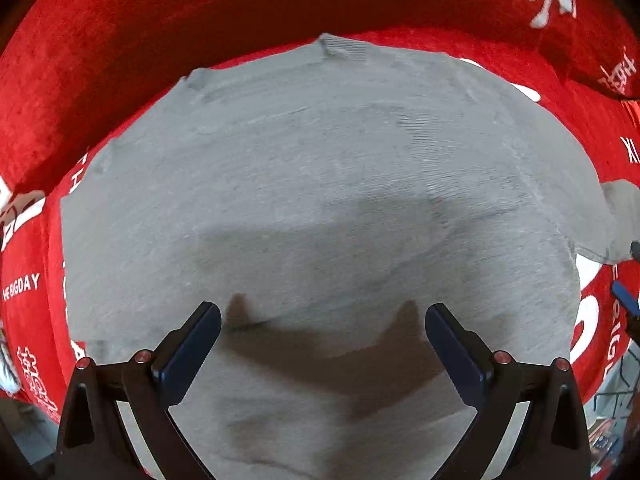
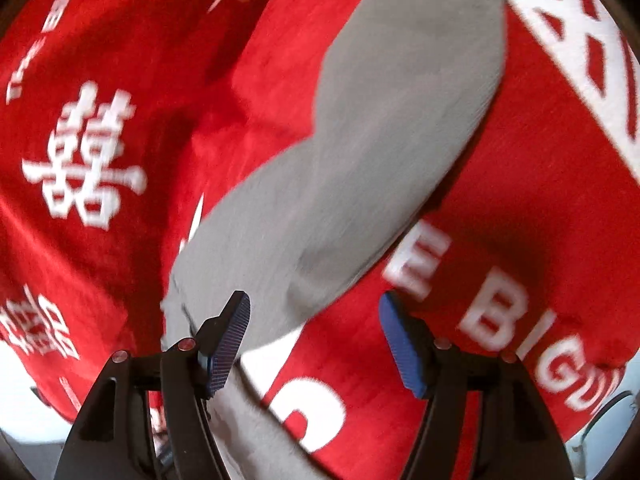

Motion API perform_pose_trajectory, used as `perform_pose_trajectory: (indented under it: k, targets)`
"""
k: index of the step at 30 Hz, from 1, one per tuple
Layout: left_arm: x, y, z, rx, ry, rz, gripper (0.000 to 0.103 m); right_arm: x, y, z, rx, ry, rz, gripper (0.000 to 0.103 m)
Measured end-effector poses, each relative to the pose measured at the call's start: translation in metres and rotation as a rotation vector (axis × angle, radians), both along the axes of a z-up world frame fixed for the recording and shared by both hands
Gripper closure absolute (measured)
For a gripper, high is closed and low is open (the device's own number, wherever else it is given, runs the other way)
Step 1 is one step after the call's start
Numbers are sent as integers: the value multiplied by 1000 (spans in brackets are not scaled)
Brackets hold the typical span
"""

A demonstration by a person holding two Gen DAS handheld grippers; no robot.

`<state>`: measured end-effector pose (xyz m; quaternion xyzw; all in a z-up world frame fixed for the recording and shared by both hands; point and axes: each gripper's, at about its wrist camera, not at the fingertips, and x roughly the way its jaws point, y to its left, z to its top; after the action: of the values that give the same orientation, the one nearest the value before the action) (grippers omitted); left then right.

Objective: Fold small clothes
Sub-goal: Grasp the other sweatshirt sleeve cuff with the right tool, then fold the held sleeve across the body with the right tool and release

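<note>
Both of my tools are empty right now. My left hand-held gripper (image 1: 322, 322) points down with its jaws spread wide, and nothing is between them. Just under it lies the gray garment (image 1: 320, 184), spread mostly flat on the red blanket (image 1: 120, 60) with white letters. My right hand-held gripper (image 2: 314, 320) is wide apart too and holds nothing. A long gray part, maybe a sleeve, stretches away from it across the red. I think I am between folds. Next I should pick an edge, pinch it, and lay it over the middle.
</note>
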<state>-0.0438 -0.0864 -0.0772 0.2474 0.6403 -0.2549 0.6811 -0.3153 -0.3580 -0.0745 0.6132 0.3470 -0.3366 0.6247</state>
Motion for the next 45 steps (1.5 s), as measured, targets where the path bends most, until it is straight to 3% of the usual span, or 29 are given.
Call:
perform_pose_trajectory:
  k: [7,18,19,20,22,26,30,36,38,42,45]
  targets:
    - [-14,-42,-7,-29,38,-28,1,-38,-38,-10,19,-32,-161,32]
    - [-30,-74,5,-111,-11,-33,1,-57,-85,-17,44,-203,-334,35]
    - [-30,-75,6,-117,-19,-30,1,-56,-87,-19,60,-217,-337,62]
    - [-28,-74,7,-121,-18,-28,1,-55,-87,-20,76,-231,-337,99]
    - [-29,-70,8,-123,-10,-23,1,-50,-88,-20,86,-267,-310,98]
    - [-16,-47,9,-134,-7,-2,1,-18,-84,9,-1,-251,-148,98]
    - [1,-22,16,-154,-50,45,1,51,-57,46,-77,-268,101,98]
    - [38,31,29,-162,-119,126,1,203,56,87,-226,-283,593,97]
    - [52,50,28,-154,-137,172,1,249,107,82,-255,-253,758,97]
    - [77,94,24,-136,-151,274,1,304,179,37,-214,-149,923,96]
    - [86,117,14,-122,-145,326,1,321,205,-11,-159,16,961,79]
